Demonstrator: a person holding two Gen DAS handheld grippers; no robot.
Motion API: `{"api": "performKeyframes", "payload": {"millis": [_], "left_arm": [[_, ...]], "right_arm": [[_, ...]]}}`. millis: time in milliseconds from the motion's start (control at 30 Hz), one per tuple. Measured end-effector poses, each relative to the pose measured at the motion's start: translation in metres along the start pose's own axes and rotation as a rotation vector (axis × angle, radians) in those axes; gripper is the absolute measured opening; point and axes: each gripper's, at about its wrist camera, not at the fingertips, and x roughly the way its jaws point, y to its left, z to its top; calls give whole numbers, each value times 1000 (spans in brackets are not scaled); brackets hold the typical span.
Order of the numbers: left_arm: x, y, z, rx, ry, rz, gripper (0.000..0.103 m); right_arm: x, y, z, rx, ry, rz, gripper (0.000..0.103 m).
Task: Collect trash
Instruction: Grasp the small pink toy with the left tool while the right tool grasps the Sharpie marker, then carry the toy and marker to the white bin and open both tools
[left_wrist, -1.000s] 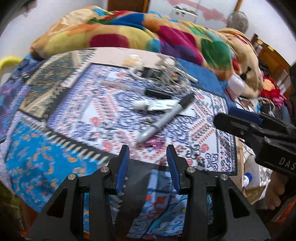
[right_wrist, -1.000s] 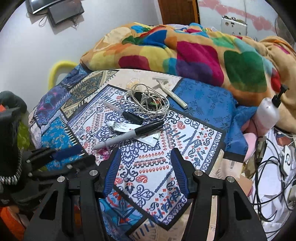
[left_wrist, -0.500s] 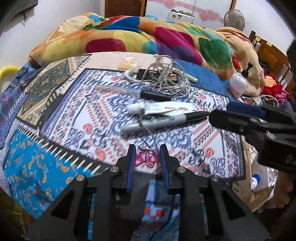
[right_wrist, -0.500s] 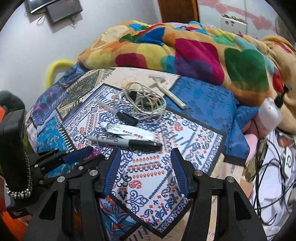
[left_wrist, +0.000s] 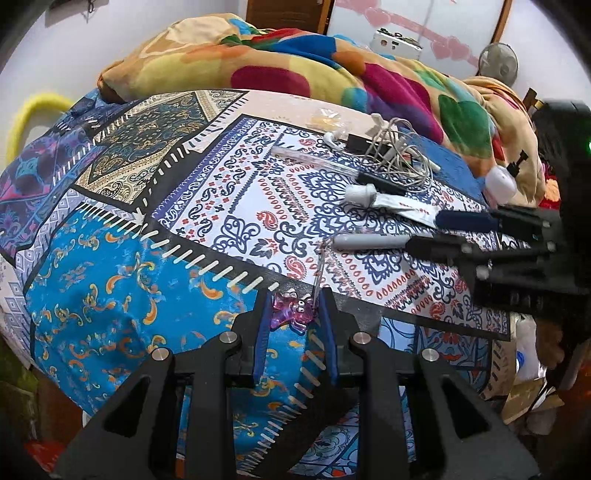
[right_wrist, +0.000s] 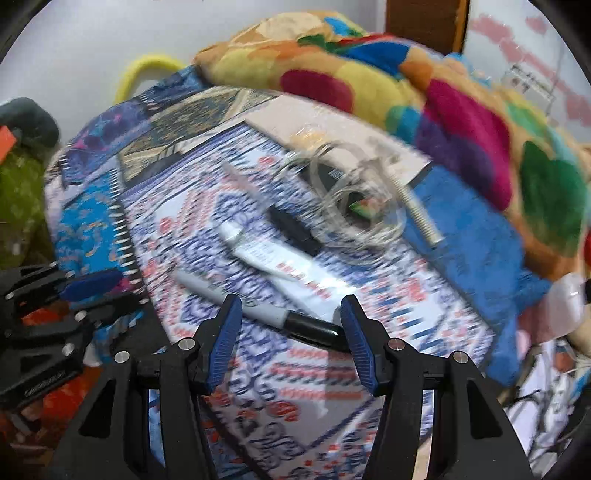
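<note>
Pinching the little purple charm (left_wrist: 291, 312) at the bed's (left_wrist: 110, 295) edge, the left gripper (left_wrist: 291, 317) is needing a steady lift, while the right gripper's (right_wrist: 291, 325) spread fingers are straddling the marker (right_wrist: 258, 308).

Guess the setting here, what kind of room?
Most likely a bedroom in a home. The clutter lies on a bed with a patterned sheet, a bright blanket is heaped at its far side, and a fan stands by the wall.
</note>
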Motion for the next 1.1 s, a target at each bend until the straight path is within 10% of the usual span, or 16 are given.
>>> {"api": "performKeyframes", "payload": {"millis": [133, 333, 1100], "left_arm": [[0, -3, -1, 9, -9, 16, 25], [-2, -6, -4, 7, 0, 3, 25], [-129, -2, -5, -39, -177, 17, 25]], "right_arm": [[-1, 15, -11, -86, 22, 0, 48], [-6, 30, -19, -143, 8, -26, 16], [-95, 55, -29, 59, -134, -6, 12]]}}
